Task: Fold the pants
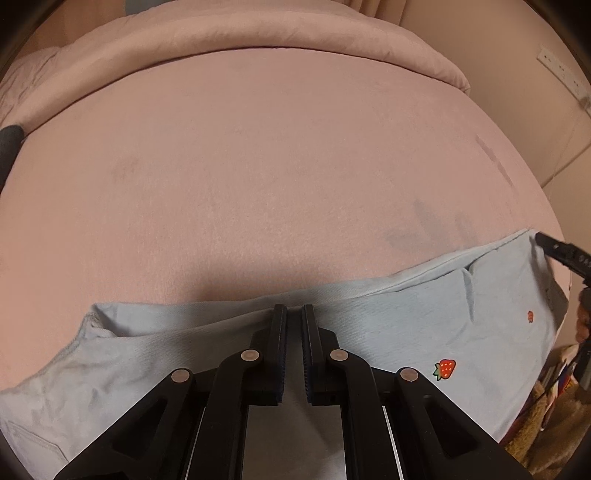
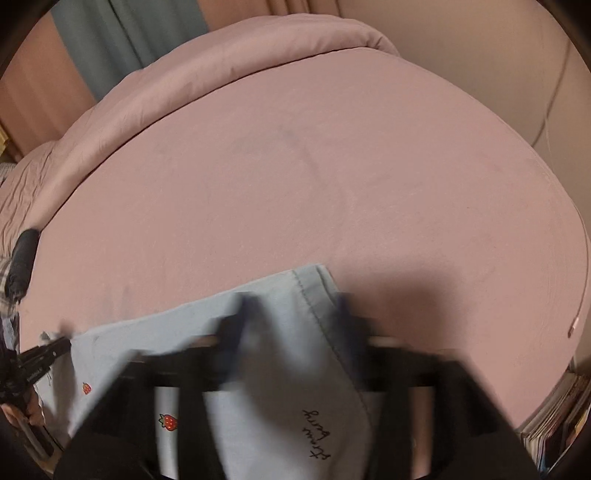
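A: Pale blue cotton, these pants [image 1: 424, 325], with small strawberries [image 1: 445, 368] printed on them. They lie on the pink bed [image 1: 258, 166], along its near edge.

B: And the left gripper [image 1: 294, 314]?

A: Its jaws are nearly together, and they pinch the upper edge of the pants.

B: The right gripper [image 2: 291, 306]?

A: It is blurred, but its jaws stand apart, over the waistband corner [image 2: 314, 280]. The cloth is between them, not pressed.

Pink bed sheet [image 1: 258, 166], rolled pink duvet [image 1: 240, 33] at far edge, beige wall [image 2: 461, 44] with socket strip [image 1: 561, 74], grey-green curtain [image 2: 110, 40].
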Available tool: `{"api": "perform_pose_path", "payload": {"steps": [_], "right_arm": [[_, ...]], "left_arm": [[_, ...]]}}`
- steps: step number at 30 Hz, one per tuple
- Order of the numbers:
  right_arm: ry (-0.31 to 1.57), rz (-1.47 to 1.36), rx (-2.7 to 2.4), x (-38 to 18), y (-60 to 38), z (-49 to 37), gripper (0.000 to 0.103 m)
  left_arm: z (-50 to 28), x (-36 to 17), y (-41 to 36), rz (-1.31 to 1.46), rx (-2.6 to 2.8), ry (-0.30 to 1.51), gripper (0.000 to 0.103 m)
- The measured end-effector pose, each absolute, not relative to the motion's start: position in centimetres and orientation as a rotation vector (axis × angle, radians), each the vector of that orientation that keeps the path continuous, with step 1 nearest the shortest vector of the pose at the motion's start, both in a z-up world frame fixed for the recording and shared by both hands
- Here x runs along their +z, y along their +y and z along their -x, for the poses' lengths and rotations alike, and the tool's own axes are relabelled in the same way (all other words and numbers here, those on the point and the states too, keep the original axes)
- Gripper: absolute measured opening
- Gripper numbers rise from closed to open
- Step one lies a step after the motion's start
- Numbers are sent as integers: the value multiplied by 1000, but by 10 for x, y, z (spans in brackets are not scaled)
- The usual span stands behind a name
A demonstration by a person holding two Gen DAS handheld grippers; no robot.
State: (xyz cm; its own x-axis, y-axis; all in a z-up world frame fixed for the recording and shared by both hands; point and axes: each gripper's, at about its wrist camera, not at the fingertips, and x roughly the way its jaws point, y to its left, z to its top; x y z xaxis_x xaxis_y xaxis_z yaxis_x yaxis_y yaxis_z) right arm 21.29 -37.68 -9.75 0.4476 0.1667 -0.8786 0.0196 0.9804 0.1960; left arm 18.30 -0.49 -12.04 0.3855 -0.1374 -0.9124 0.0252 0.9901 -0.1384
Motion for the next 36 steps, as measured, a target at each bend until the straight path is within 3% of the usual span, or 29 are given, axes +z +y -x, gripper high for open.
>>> {"api": "perform_pose_path", "payload": {"steps": [3,4,5,6,7,15,21,26,27,29,31,34,36], "right_arm": [[1147,-149,113,-112,-364,-221,70],[1133,-104,102,-116,-358,-222,63],[1106,-48,82,-116,-353,-221,54],[1084,-14,70,-116,-349,-223,32],[1079,-23,85,-113,-348,-223,17],[991,-44,15,-84,-348,-229,12],[1074,-19,-2,-122,-346,-239,14],[1075,-20,-9,-113,-347,-235,19],[1084,-13,-19,-110,-348,-232,22],[1071,-17,-21,-101,-349,-223,30],[1043,-31,-9,-91,-351,-211,44],[978,-42,-36,-69,-360,-182,62],[949,-41,-61,-59,-366,-165,69]], "left_arm": [[-183,-121,-5,115,-98,1171,7],[-183,-121,-4,113,-100,1171,7],[-183,-121,-4,113,-101,1169,7],[-183,-120,-5,113,-100,1170,7],[-183,-120,-6,108,-99,1170,7],[-183,-121,-5,97,-85,1176,7],[-173,-111,-6,105,-85,1178,7],[-149,-85,-26,108,-176,1159,10],[-142,-78,-33,125,-215,1145,14],[-129,-70,-45,152,-281,1135,38],[-120,-67,-54,168,-326,1136,44],[-105,-67,-70,184,-405,1149,44],[-99,-70,-80,183,-450,1155,44]]}}
